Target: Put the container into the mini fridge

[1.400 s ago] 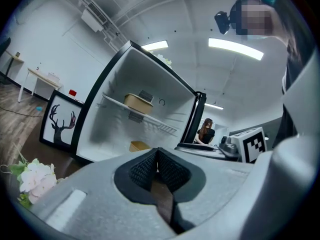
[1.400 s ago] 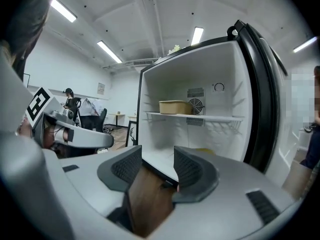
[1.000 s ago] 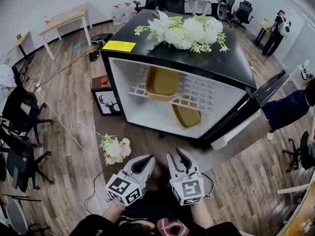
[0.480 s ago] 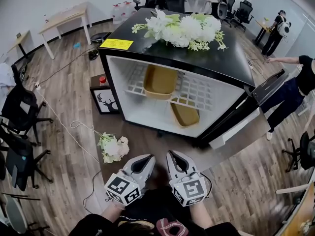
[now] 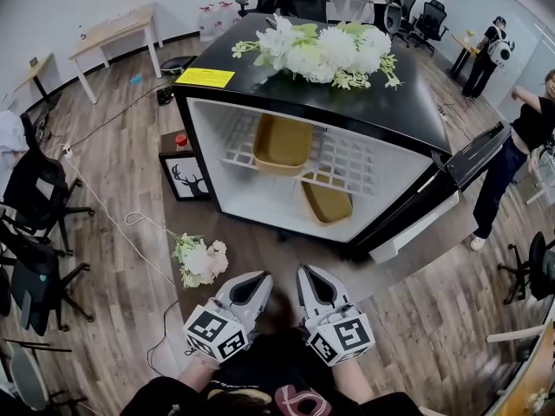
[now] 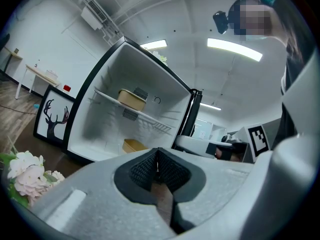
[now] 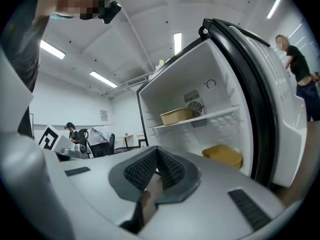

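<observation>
both jaws closed before the open mini fridge

the mini fridge stands on the wooden floor with its door swung wide open to the right. two tan containers are already inside it. the upper container sits on the white wire shelf, toward the left side. the lower container lies on the bottom of the fridge, under the shelf and more to the right. the two containers do not touch each other.

on the black top of the fridge lies a large bunch of white flowers, and a yellow label is near its front left corner. a smaller bunch of flowers lies on the floor between the fridge and the grippers. a framed deer picture leans just beside the left wall of the fridge.

the left gripper and the right gripper are side by side at the bottom of the head view. both point toward the fridge opening and are well apart from it. the jaws of the left gripper are closed, pad against pad, with nothing between them. the jaws of the right gripper have just been closing and now meet as well, also on nothing. a person stands far at the right, behind the door.
</observation>
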The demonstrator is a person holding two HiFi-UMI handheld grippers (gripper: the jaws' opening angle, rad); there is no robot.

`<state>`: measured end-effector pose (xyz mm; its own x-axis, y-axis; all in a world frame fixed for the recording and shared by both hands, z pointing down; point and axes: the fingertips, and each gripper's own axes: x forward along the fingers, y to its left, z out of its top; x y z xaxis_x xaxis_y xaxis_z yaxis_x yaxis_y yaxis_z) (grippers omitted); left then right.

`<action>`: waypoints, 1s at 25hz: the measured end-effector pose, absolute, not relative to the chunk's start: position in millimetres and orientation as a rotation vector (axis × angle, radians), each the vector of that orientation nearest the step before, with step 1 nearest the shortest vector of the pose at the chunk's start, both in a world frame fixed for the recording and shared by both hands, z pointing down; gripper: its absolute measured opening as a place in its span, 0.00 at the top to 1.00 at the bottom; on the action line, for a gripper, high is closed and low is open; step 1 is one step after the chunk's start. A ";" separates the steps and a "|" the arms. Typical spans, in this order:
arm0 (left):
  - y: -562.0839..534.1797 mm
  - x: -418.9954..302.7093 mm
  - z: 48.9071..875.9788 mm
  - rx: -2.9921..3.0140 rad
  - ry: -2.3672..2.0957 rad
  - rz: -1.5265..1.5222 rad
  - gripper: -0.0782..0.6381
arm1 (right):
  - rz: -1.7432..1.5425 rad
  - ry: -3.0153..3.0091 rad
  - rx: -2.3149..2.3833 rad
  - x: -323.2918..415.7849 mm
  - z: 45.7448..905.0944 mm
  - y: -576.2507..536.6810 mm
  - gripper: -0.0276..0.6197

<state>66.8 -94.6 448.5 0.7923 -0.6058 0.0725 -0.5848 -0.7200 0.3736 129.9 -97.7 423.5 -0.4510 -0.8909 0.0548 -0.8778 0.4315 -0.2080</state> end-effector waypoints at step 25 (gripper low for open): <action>-102.0 62.3 450.4 2.606 -0.895 -0.065 0.88 | -0.309 2.573 -1.734 139.4 434.3 -109.0 0.95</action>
<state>62.3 -102.0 450.4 0.7958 -0.6004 0.0791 -0.5827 -0.7236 0.3698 139.4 -109.0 434.3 -0.3813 -0.9200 0.0909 -0.9154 0.3620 -0.1764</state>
